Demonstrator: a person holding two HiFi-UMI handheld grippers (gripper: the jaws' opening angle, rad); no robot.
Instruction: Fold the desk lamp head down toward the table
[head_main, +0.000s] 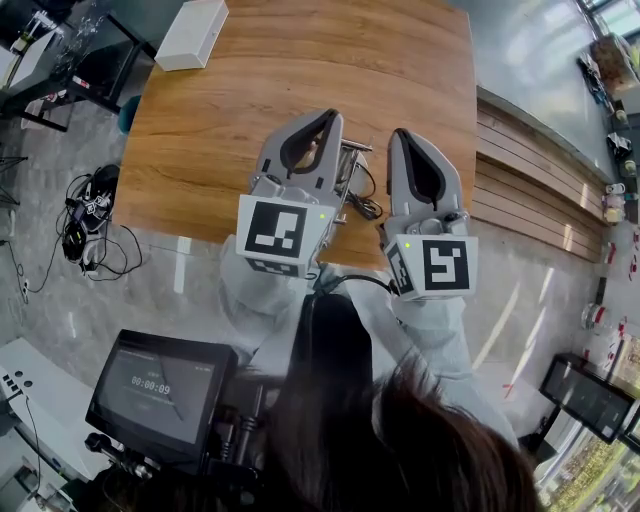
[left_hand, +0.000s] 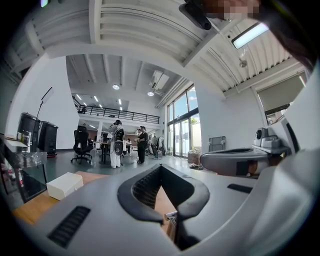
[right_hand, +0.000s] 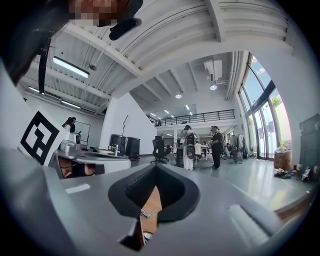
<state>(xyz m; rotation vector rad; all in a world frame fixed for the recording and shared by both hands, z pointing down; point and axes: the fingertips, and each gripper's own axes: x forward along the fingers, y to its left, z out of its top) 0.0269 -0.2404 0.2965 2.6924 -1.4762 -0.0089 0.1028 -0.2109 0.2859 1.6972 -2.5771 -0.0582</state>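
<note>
Both grippers are held side by side, level, over the near edge of the wooden table. My left gripper is shut with nothing between its jaws, and so is my right gripper. Between and under them lies a metal piece with a black cable, the only part of the desk lamp that shows; most of it is hidden. Each gripper view shows the jaw tips meeting, the left gripper and the right gripper, with a bit of metal below, also metal.
A white box lies at the table's far left corner, white box. A monitor stands near left on the floor side, with loose cables on the floor. People stand far off in the hall.
</note>
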